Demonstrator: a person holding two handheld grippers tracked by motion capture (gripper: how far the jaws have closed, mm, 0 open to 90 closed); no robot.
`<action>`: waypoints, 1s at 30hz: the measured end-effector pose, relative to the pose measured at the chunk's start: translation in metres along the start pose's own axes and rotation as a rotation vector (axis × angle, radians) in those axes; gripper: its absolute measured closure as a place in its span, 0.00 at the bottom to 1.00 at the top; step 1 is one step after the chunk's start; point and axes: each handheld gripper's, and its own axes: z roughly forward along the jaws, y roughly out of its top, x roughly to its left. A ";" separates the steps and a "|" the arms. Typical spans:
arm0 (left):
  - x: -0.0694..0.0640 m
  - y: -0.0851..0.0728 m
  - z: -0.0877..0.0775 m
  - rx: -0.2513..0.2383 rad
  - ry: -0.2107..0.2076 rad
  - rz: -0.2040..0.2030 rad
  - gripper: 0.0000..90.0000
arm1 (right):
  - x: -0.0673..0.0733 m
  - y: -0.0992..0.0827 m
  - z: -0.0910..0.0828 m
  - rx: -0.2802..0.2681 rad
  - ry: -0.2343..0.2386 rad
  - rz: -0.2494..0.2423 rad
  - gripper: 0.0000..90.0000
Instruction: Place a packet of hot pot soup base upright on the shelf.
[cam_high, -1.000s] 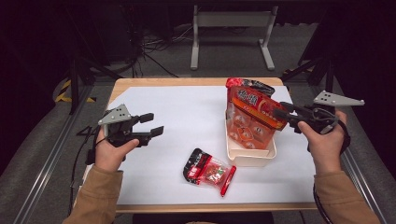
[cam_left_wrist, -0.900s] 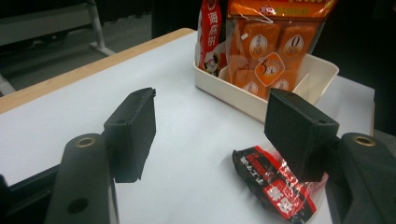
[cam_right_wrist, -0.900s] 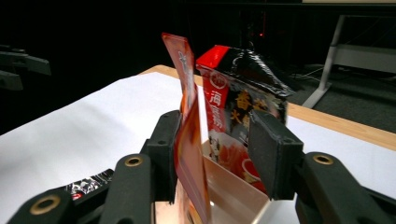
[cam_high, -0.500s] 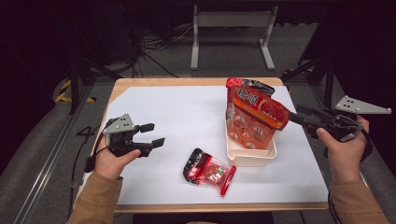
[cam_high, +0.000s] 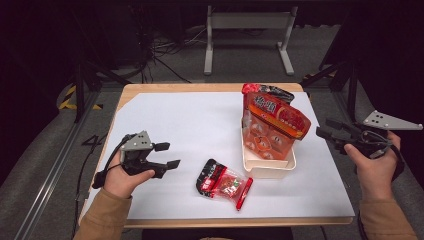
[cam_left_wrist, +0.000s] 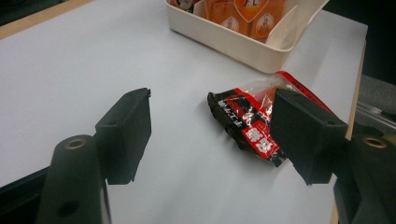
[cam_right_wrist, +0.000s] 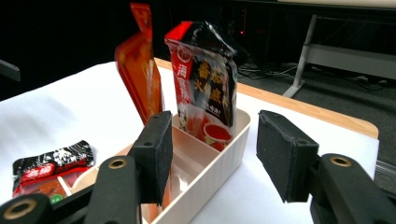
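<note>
Packet (cam_high: 223, 183) lies flat on the table (cam_high: 165, 115), just beside the tray (cam_high: 267, 167). Left gripper (cam_high: 167, 155) hovers near it, jaws apart and empty, just opening; right gripper (cam_high: 327, 128) likewise.

A white table cover (cam_high: 175, 120) lies under everything; a grey metal stand (cam_high: 247, 35) stands beyond.

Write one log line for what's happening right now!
left hand-held gripper: opening, nothing held, aimed at snack packet | right hand-held gripper: opening, nothing held, beside bin | orange pouch: standing in bin
</note>
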 end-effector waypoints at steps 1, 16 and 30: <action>-0.001 0.000 0.000 0.002 -0.002 0.001 0.34 | -0.001 -0.002 0.001 -0.001 0.001 0.001 0.50; -0.011 -0.005 0.017 0.045 -0.020 0.004 0.25 | -0.004 -0.028 0.015 0.052 -0.021 -0.021 0.49; -0.014 -0.018 0.039 0.080 -0.061 -0.055 0.28 | -0.005 -0.051 0.026 0.075 -0.067 -0.021 0.48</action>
